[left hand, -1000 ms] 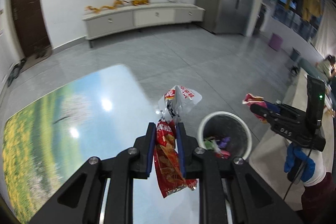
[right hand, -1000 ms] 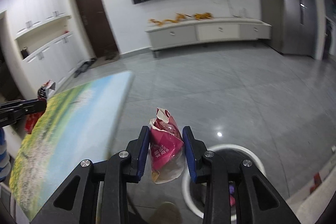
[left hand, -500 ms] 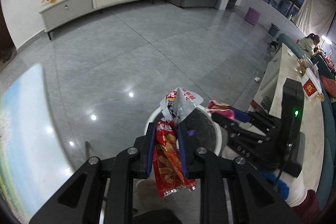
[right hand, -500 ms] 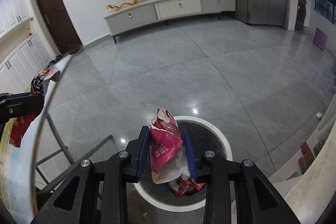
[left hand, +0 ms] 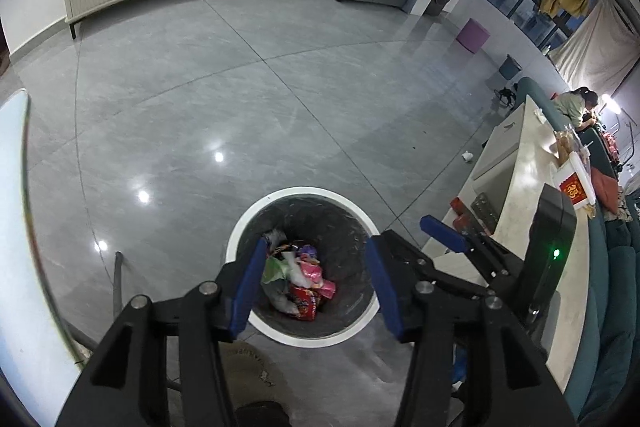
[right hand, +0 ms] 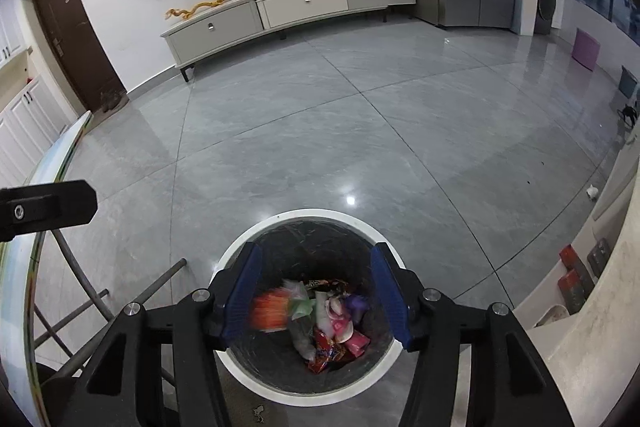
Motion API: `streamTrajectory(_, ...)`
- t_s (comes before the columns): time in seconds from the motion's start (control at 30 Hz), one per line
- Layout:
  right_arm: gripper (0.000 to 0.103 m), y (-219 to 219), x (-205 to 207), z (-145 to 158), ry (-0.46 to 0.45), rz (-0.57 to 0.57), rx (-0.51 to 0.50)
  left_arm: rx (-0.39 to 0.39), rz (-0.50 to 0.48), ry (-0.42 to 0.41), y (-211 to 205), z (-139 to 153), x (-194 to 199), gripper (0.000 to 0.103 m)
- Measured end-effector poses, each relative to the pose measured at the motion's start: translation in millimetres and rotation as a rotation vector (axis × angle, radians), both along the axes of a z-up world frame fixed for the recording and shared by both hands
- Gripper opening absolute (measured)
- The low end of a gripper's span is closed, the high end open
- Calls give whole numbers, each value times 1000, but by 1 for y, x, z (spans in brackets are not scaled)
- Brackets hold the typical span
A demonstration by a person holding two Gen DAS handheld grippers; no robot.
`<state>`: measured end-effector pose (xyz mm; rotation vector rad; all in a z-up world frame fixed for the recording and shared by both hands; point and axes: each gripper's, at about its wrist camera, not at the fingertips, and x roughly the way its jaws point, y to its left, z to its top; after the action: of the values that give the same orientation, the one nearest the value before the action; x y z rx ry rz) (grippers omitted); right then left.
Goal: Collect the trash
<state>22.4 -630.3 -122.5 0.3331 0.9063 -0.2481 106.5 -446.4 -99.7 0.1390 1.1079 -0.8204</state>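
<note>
Grippers: left gripper (left hand: 314, 281) and right gripper (right hand: 318, 301) both hang over the bin (right hand: 308, 217), jaws spread, empty. Wrappers (right hand: 324, 323) lie piled inside.

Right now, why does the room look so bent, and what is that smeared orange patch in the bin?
Both views are fisheye, so floor lines and walls curve. Right wrist view: the orange wrapper is motion-blurred inside the bin, everything else sharp. Left wrist view: ceiling lights glare as bright spots on the glossy floor; the trash lies in shade.
</note>
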Motion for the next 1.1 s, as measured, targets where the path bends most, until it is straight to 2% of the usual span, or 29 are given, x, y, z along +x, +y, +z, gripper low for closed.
streamTrajectory(0.17,59,9,3,13,-20,-5,-4,12,55,-71,25,15,-5,50)
streamTrajectory(0.33,71,31,5,42,-78,12,-25,14,162,-179,64,43,-7,51)
streamTrajectory(0.47,81,56,7,68,-137,46,-36,-3,274,-267,105,64,-14,63)
streamTrajectory(0.53,84,75,8,82,-164,77,-47,-12,328,-317,127,75,-19,66)
streamTrajectory(0.6,90,94,9,93,-188,109,-65,-20,377,-358,150,84,-24,74)
streamTrajectory(0.77,102,133,9,117,-235,160,-111,-36,499,-468,205,108,-36,80)
streamTrajectory(0.9,103,160,9,131,-265,185,-136,-44,598,-545,245,123,-46,85)
streamTrajectory(1.1,103,190,11,151,-308,202,-161,-65,707,-592,298,137,-56,87)
